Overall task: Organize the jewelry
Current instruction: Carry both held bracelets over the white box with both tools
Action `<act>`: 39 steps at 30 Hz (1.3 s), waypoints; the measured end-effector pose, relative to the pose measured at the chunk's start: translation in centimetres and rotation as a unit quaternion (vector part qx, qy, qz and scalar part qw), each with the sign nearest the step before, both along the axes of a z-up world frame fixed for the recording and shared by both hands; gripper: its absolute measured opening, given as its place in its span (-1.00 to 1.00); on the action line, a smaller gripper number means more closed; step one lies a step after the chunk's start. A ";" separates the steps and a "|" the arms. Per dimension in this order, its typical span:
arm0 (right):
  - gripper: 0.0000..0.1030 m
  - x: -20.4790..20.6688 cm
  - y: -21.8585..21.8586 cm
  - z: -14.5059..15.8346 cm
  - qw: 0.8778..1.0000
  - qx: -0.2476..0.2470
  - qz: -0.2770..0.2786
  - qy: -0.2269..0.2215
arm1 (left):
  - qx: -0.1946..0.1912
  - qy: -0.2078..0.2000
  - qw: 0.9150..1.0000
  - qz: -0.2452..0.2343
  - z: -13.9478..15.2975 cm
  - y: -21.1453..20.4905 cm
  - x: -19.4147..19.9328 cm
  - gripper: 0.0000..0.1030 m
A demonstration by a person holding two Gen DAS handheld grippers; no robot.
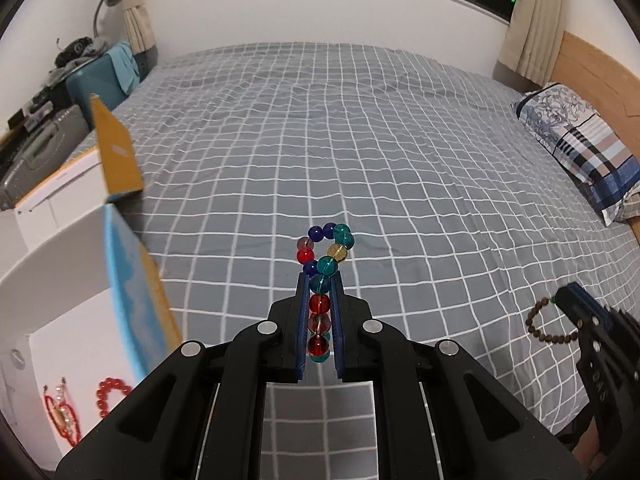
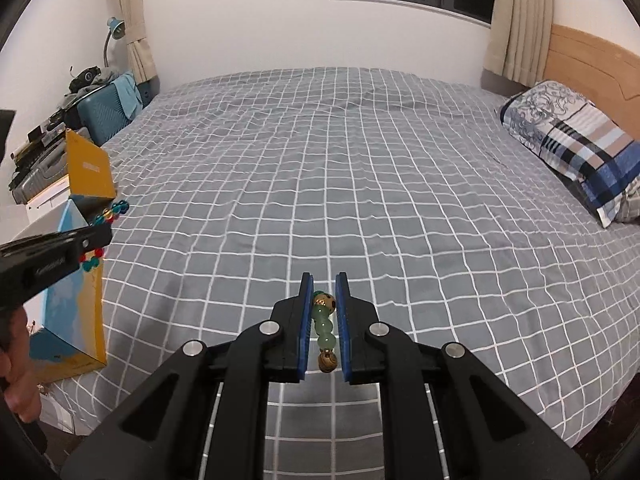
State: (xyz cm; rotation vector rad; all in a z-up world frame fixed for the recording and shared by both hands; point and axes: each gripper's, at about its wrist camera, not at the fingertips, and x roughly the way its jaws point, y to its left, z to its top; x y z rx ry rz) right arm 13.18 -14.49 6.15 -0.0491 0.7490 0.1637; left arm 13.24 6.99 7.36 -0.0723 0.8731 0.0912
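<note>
My left gripper is shut on a bracelet of red, blue, teal and amber glass beads, held above the bed; its loop sticks out past the fingertips. It also shows at the left of the right wrist view. My right gripper is shut on a bracelet of brown wooden beads with pale green beads; in the left wrist view the brown loop hangs from it at the right. An open white box with blue and yellow flaps at the left holds red bead bracelets.
A grey checked bedsheet covers the bed. A patterned pillow lies at the right by the wooden headboard. A teal suitcase, a grey case and clutter stand left of the bed.
</note>
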 end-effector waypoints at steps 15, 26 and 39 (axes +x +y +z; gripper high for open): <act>-0.79 -1.7 7.8 2.6 0.999 -0.008 0.046 -0.011 | -0.008 -0.017 0.999 0.044 2.2 6.9 -6.1 -0.82; -0.80 -4.3 17.8 5.0 0.992 0.003 0.123 -0.034 | -0.011 -0.027 0.993 0.116 3.3 15.8 -12.0 -0.82; -0.80 -8.3 32.5 3.5 0.969 -0.018 0.246 -0.018 | -0.028 0.016 0.977 0.211 0.3 26.2 -16.8 -0.82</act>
